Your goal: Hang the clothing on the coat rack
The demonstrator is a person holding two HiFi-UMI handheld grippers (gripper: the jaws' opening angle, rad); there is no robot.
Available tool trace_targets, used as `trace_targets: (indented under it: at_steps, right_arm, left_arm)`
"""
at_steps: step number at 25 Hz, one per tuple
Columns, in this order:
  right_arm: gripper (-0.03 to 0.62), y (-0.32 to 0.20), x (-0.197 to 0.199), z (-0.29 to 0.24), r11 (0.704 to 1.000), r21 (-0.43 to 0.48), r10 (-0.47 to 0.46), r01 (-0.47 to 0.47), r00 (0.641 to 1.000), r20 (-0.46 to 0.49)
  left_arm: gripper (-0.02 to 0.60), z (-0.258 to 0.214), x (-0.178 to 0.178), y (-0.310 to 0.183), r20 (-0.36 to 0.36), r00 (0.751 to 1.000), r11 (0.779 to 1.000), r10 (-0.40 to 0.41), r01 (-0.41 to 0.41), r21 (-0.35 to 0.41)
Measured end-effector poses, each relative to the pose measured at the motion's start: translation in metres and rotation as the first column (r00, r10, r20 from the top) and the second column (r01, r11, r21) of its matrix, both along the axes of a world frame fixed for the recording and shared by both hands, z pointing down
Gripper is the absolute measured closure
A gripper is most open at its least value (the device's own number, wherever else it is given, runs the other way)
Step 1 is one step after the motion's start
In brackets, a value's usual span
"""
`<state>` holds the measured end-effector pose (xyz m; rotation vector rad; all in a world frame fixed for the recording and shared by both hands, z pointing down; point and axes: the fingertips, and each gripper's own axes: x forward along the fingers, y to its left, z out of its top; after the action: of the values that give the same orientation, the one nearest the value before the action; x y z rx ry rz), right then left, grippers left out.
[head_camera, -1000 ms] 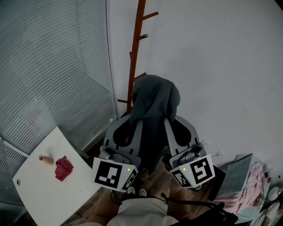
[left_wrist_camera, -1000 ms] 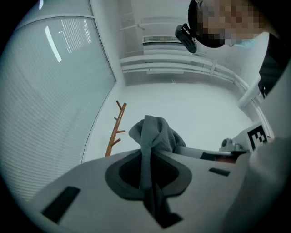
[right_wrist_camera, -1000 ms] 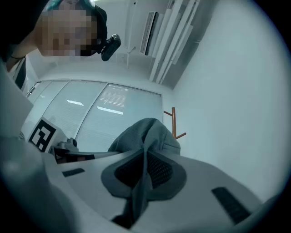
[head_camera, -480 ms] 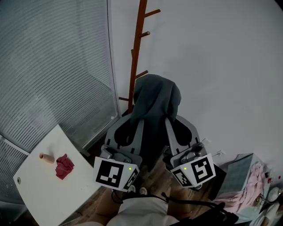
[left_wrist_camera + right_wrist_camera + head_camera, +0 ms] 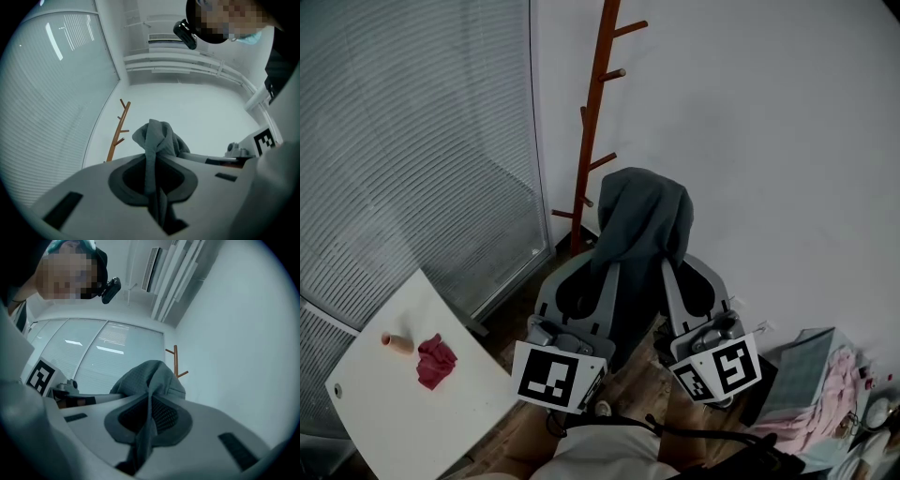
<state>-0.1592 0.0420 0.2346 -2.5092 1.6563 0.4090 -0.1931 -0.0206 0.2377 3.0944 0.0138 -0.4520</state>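
- The left gripper [image 5: 152, 180] is clenching a fold of the grey garment [image 5: 642, 217]; in the left gripper view the cloth is running down between its pressed-together jaws.
- The right gripper [image 5: 146, 425] is clamping another fold of the same garment, with the fabric pinched in the narrow slot between its jaws.
- Both grippers are pointing up and away from the person, side by side, and the garment is bunching into a rounded hump above their tips while its loose part is hanging down between them.
- The garment is being held in the air just to the right of the coat rack [image 5: 592, 122], level with the rack's lowest pegs; whether it is touching a peg cannot be told, and none of it is draping over one.
- The reddish-brown rack is standing in the corner, between a white wall and a wall of blinds [image 5: 412, 141], with its upper pegs bare.
- To the lower left, well apart from the grippers, a white table [image 5: 375, 412] is carrying a crumpled red cloth [image 5: 436, 360] and, just beside it, a small tan object [image 5: 397, 342].
- At the lower right edge, pink fabric [image 5: 832, 394] is lying in a heap.
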Motion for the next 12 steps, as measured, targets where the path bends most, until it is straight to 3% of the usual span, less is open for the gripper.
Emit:
trace_targets:
  at_steps: [5,12]
  right_arm:
    - [0.566,0.003,0.007,0.006,0.999,-0.019,0.050,-0.050,0.999,-0.003]
    - [0.566,0.005,0.034,0.012,0.997,-0.019,0.077,-0.077,0.997,0.000]
  left_arm:
    - [0.543,-0.002,0.009,0.003,-0.028,0.998,0.992,0.055,-0.058,-0.114]
    - [0.543,0.006,0.038,0.004,-0.030,0.996,0.990,0.081,-0.084,-0.111]
